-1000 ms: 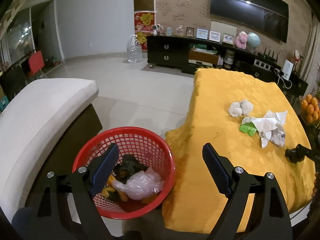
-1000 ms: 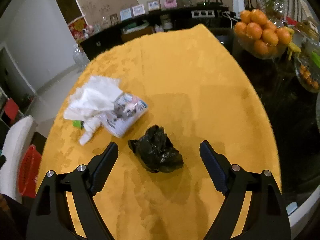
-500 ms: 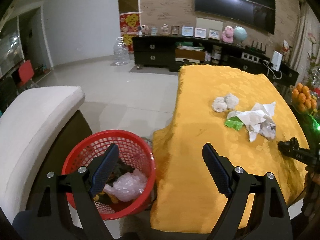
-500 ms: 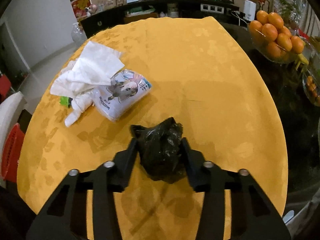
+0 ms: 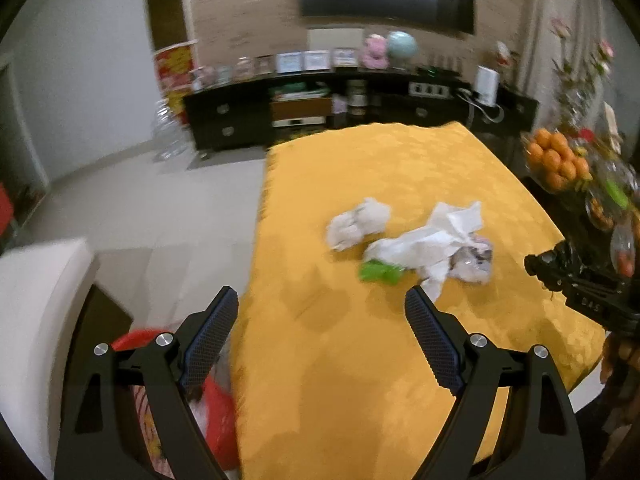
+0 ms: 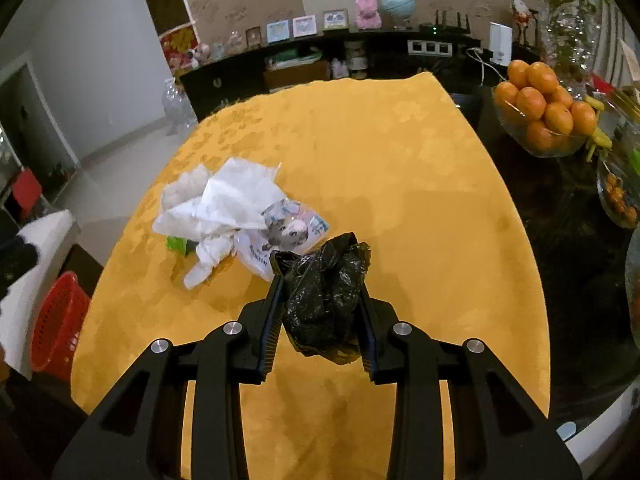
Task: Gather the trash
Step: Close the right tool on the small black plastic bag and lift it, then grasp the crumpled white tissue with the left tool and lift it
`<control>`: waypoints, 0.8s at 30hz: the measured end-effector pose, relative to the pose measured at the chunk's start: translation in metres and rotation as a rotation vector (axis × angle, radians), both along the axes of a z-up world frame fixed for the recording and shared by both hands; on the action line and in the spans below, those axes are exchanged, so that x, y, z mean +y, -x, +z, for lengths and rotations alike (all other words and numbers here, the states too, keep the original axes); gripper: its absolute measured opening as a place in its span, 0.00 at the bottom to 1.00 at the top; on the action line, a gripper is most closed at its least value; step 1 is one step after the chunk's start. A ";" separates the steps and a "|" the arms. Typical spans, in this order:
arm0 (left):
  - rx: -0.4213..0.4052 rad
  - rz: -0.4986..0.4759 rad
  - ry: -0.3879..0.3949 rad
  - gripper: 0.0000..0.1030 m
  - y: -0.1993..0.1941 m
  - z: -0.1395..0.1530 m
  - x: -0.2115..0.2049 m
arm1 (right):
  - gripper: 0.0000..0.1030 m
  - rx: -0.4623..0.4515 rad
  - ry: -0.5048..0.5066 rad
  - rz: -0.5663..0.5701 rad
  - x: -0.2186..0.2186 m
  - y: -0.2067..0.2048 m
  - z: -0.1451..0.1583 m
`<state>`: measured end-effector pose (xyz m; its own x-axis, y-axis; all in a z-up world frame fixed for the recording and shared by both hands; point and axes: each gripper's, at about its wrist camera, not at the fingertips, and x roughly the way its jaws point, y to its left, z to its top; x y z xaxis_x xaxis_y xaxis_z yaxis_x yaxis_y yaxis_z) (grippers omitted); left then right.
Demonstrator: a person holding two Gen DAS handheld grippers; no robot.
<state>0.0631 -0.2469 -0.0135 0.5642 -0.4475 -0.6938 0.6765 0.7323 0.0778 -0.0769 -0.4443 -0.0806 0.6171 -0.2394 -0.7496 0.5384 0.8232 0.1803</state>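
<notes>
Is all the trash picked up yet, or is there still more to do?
Not yet. Some trash already sits in the red basket on the floor. The right gripper is closing its jaws on the black plastic bag, which is squeezed between them. The left gripper is open with nothing in it. Still lying on the yellow tablecloth: white crumpled paper, a printed wrapper, a green scrap and a paper ball.

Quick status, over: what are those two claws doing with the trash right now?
Right gripper closing on crumpled black plastic bag. Left gripper open, empty. White tissues on yellow tablecloth. Nothing blocking red mesh basket.
</notes>
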 end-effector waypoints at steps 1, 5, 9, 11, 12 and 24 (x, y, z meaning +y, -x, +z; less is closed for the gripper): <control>-0.013 -0.027 -0.020 0.80 -0.001 -0.003 -0.013 | 0.32 -0.005 -0.004 -0.007 -0.001 0.001 0.001; -0.016 -0.115 -0.087 0.82 -0.005 -0.023 -0.057 | 0.32 -0.012 -0.020 -0.038 -0.009 0.005 0.003; -0.014 -0.198 -0.131 0.82 -0.004 -0.041 -0.089 | 0.32 0.007 -0.029 -0.067 -0.016 0.006 0.000; -0.013 -0.244 -0.150 0.82 -0.004 -0.049 -0.104 | 0.32 0.010 -0.034 -0.072 -0.018 0.004 -0.001; -0.006 -0.271 -0.160 0.82 -0.006 -0.055 -0.113 | 0.32 0.010 -0.035 -0.073 -0.019 0.004 0.000; 0.096 -0.337 -0.111 0.75 -0.029 -0.082 -0.152 | 0.32 0.020 -0.050 -0.067 -0.021 -0.003 -0.003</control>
<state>0.0917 -0.3990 -0.0951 0.3280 -0.5162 -0.7912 0.8862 0.4582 0.0685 -0.0737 -0.4655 -0.0841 0.5856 -0.2415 -0.7738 0.5961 0.7752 0.2092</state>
